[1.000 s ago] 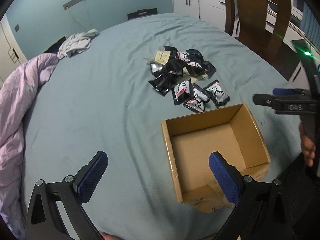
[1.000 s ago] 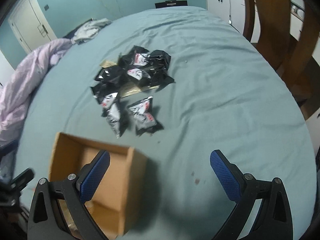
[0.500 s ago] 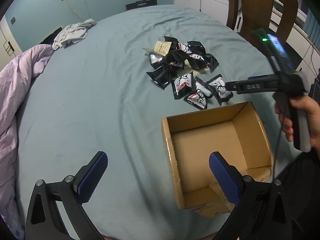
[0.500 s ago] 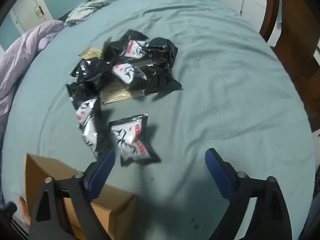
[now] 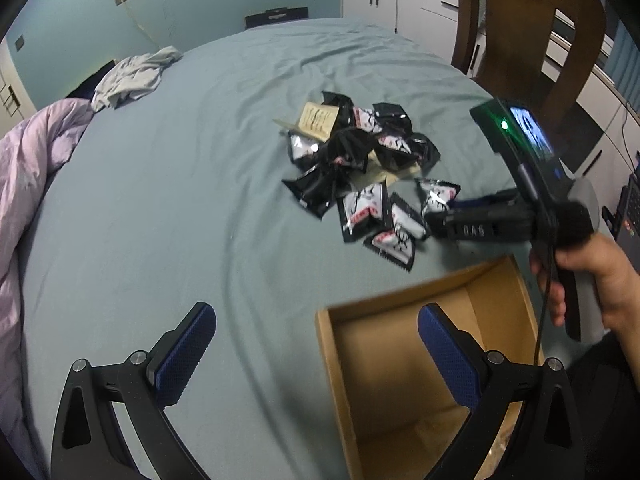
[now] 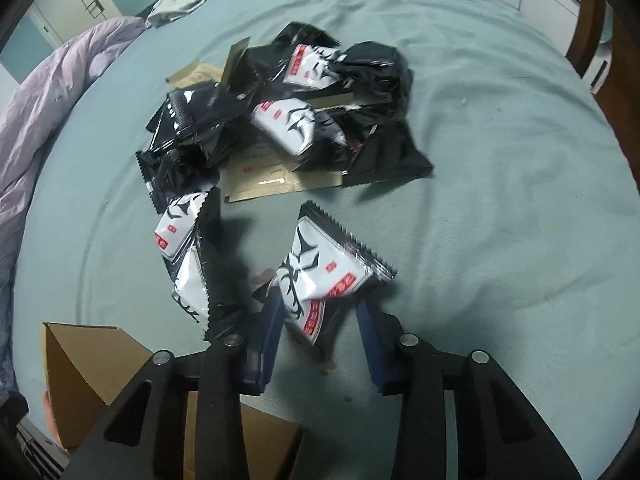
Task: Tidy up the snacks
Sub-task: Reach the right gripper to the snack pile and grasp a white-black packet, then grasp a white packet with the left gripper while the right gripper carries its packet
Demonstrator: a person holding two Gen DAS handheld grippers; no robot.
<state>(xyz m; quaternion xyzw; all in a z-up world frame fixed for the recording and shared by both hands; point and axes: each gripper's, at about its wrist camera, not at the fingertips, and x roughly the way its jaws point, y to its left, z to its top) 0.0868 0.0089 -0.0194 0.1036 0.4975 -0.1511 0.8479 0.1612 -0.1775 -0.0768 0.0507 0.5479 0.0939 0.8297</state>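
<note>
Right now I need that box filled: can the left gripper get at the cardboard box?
Probably yes: the left gripper hangs open above the cardboard box, nothing between them.

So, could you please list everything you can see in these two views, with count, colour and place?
snack packets: a dozen or so, black and white with red print, piled mid-bed
single packet: one, white-faced, between the right tongs' pads
cardboard box: one, brown, open, nothing visible inside, near edge
bed sheet: one, teal
quilt: one, lilac, left edge
crumpled cloth: one, grey, far left
wooden chair: one, brown, far right
cabinets: white, back wall
left tongs: blue pads, wide open, by the box
right tongs: blue pads, just been closing around the packet
hand: one, holding the right tongs
</note>
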